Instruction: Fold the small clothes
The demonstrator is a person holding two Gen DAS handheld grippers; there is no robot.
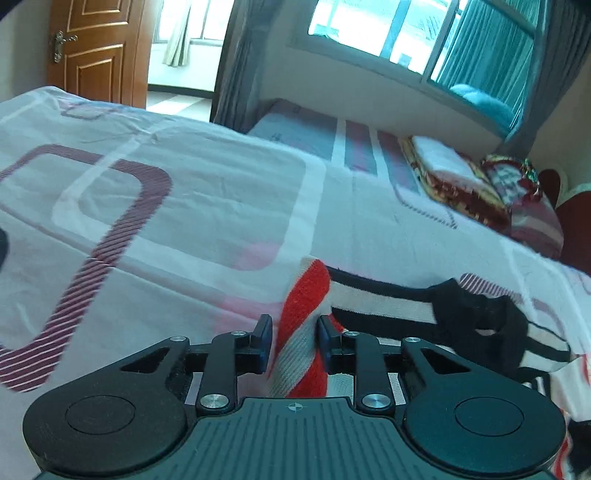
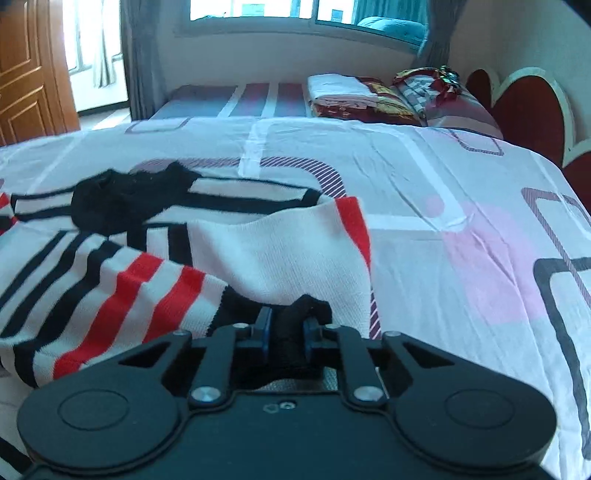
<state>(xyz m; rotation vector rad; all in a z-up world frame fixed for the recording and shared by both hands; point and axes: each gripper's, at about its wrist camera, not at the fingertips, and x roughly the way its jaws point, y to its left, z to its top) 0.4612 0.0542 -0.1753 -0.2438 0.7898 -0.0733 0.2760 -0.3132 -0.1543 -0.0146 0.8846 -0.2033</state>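
Gripping the striped garment point(image 2: 122, 280) with both tools on the bed point(image 2: 461, 206). My left tool point(image 1: 295, 341) is clamped on a rolled red-and-grey striped edge of it, lower centre of the left wrist view; the fabric stands up between the pads, and both fingers point(image 1: 263, 338) press into it. My right tool point(image 2: 286, 332) is clamped on a bunched black edge of the same garment, lower centre of the right wrist view, black cloth pinched tight between the pads. The garment is white knit with black and red stripes, spread over the left half of the right wrist view, with one flap folded up and showing a plain white side with a red border near frame centre. A black cloth patch point(image 2: 122, 201) sits on the garment at left of centre in the right view; it also shows at right of centre in the left view; can't tell whether it's a collar or a separate item. The bed sheet is white-pink with maroon rounded squares. Folded blankets point(image 2: 354, 98) are stacked at the far end, upper centre-right, next to a red headboard point(image 2: 528, 114). Wooden door point(image 1: 99, 48) is upper left in the left view, window point(image 2: 273, 11) along the top.
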